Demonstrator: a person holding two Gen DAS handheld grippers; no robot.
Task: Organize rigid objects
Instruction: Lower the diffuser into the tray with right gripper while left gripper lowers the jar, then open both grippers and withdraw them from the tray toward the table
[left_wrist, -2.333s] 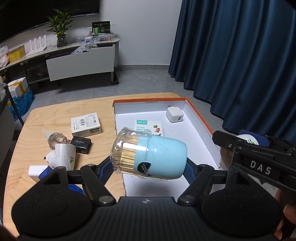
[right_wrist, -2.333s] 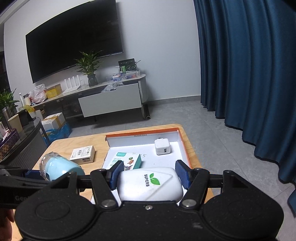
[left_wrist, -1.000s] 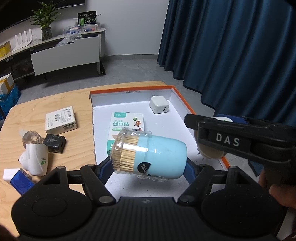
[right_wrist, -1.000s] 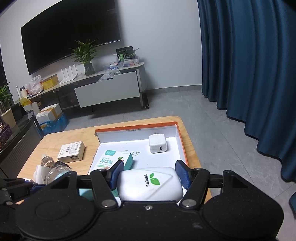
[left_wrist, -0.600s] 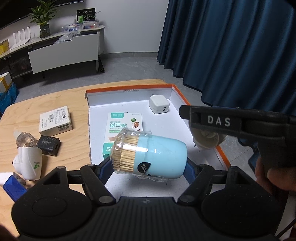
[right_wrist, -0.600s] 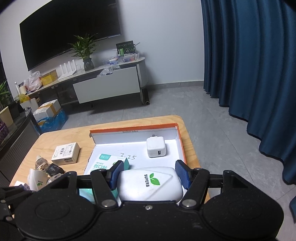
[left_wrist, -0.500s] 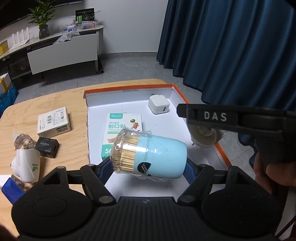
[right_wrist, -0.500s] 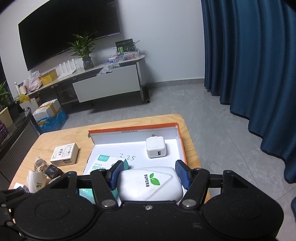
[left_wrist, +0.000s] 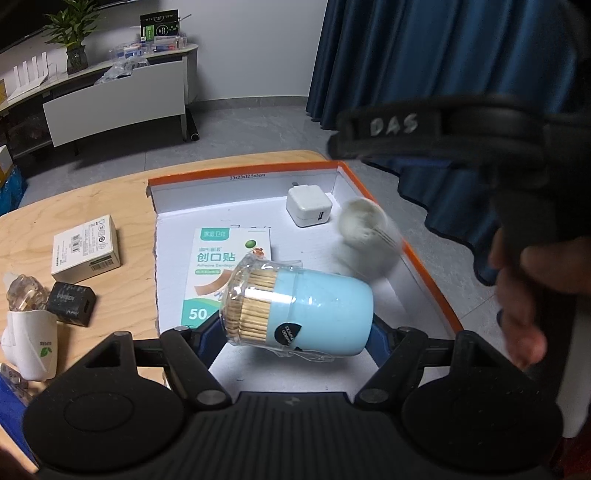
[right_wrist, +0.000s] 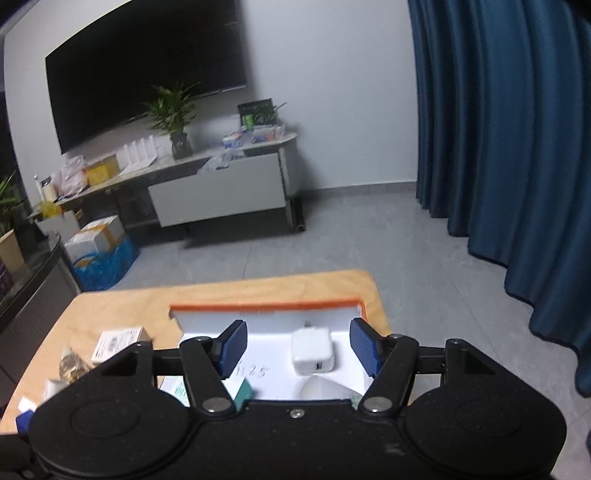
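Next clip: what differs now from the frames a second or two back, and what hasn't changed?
The right gripper has let go of the white SUPERB device: its jaws are empty and the device, blurred, is dropping into the orange-rimmed box. Unchanged: the left gripper still clamps the blue toothpick jar; the white charger and plaster box lie in place.

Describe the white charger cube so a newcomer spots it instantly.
Find the orange-rimmed white cardboard box on the wooden table. The white square plastic charger cube sits in its far right corner. Unlike the flat teal-and-white bandage carton nearby, it is blocky, plain white and has a USB slot.
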